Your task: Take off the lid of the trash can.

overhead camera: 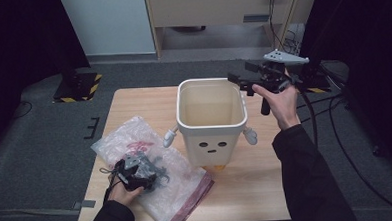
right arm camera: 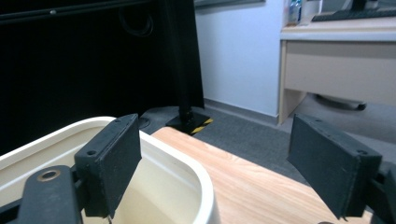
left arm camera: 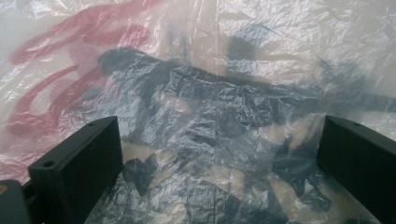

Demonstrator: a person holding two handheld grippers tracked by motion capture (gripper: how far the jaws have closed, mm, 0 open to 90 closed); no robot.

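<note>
High view had the left gripper (overhead camera: pixel 154 176) low over the plastic bag (overhead camera: pixel 152 180) at the table's near-left corner, jaws spread wide, nothing pinched. Left gripper view, same story: both black jaws stood well apart w/ crinkled clear film between them, pads not pressing on it. Bag lay flat on the table (overhead camera: pixel 257 188), red print across it, still unopened as far as I could judge.

Right gripper (overhead camera: pixel 238 81) was up by the far-right rim of the white bin (overhead camera: pixel 212 121), jaws released, empty. Right gripper view showed its left jaw over the bin's rim and the right jaw over bare wood.

Bin stood upright mid-table, little face toward the person, nothing visible inside.

Progress, IMO: barely begun. Bag wasn't gripped, wasn't lifted, wasn't in or over the bin. Left to do: clamp the film, carry it across, fit or drop it in.
</note>
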